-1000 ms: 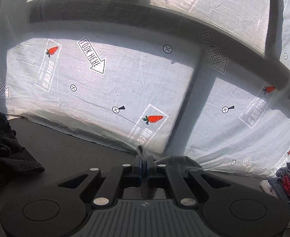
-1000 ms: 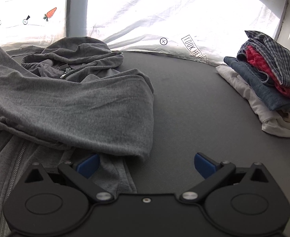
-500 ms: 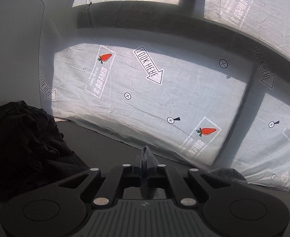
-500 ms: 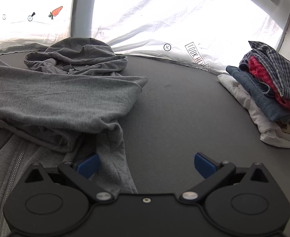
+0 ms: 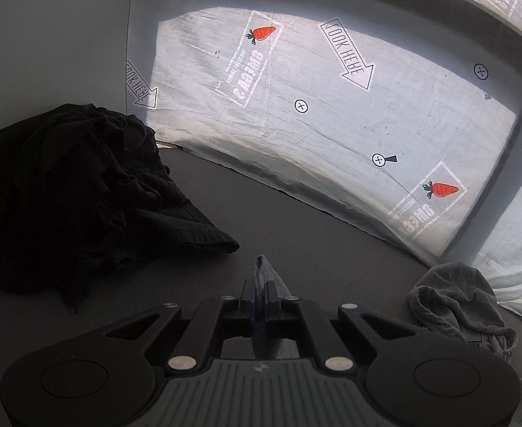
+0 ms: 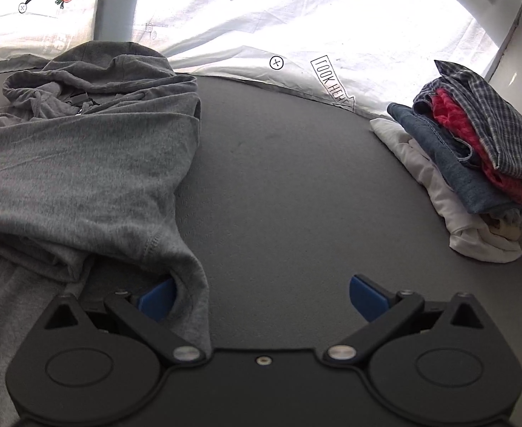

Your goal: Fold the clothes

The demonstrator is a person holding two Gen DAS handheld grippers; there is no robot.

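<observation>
The grey hoodie (image 6: 83,163) lies spread over the left half of the right wrist frame on the dark surface (image 6: 296,185), its hood bunched at the upper left and a zipper showing at the lower left edge. A folded sleeve end droops over the left blue pad of the right tool (image 6: 261,297), whose fingers stand wide apart with nothing between them. In the left wrist frame the left tool (image 5: 260,291) is clenched on a thin fold of the hoodie's grey fabric (image 5: 264,277), which pokes up past its tips; the hood sits at the lower right. A heap of black clothes (image 5: 65,192) fills the left of that frame (apart from the hoodie). A stack of folded clothes (image 6: 474,163), plaid on top, sits at the right of the right wrist frame, against the printed white sheet (image 6: 261,17)
</observation>
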